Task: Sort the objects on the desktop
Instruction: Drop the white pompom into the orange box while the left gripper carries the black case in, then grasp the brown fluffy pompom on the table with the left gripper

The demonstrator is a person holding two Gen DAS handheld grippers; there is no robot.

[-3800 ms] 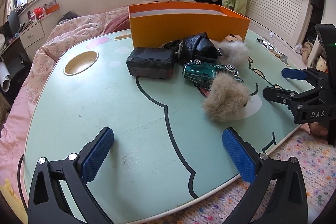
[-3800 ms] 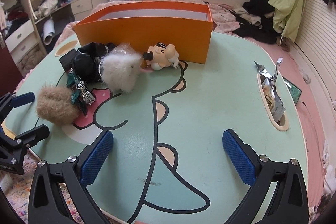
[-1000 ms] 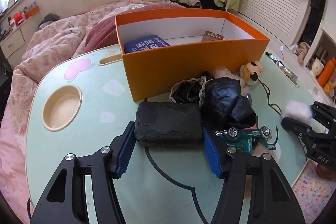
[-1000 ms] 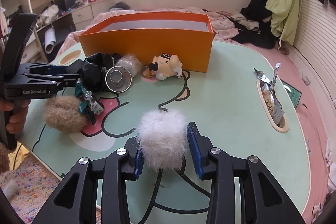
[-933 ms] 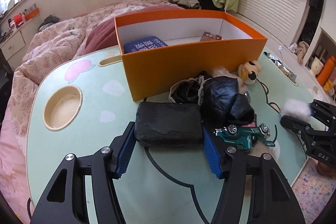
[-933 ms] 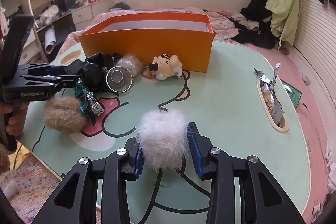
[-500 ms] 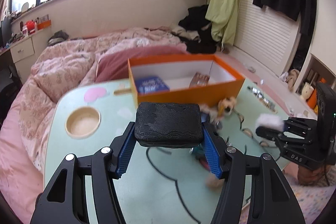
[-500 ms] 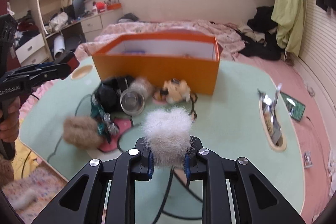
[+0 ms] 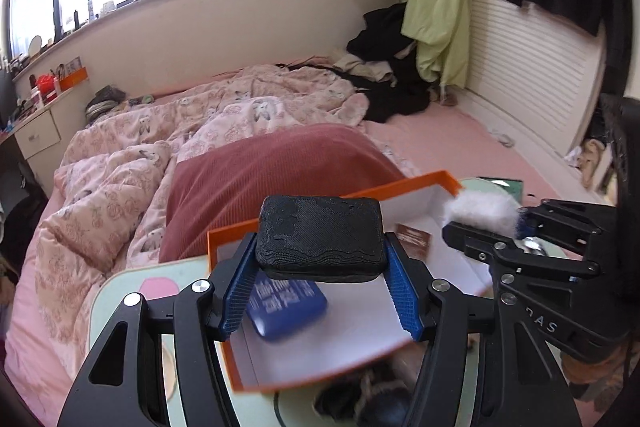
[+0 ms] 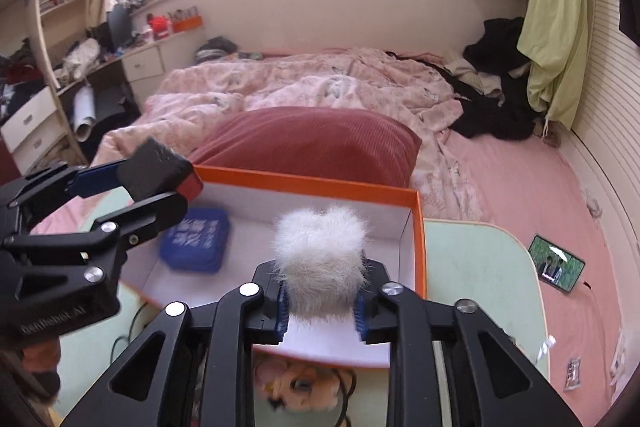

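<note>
While both loads hang over the orange cardboard box (image 10: 419, 243): left gripper (image 9: 320, 279) clamped on a black, matte, ridged pouch (image 9: 320, 235); right gripper (image 10: 320, 301) pinched tight on a white fur pompom (image 10: 322, 259); risk, judged: pompom slips or rolls out at release; beyond, blue tin (image 10: 196, 241) on box floor; farther, ribbed red pillow (image 10: 312, 139)

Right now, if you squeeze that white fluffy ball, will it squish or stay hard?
Probably squishes: the white fluffy ball bulges out above the right gripper pinching it. Likely very light, being mostly fur. It might spring back once dropped in the orange box.
</note>
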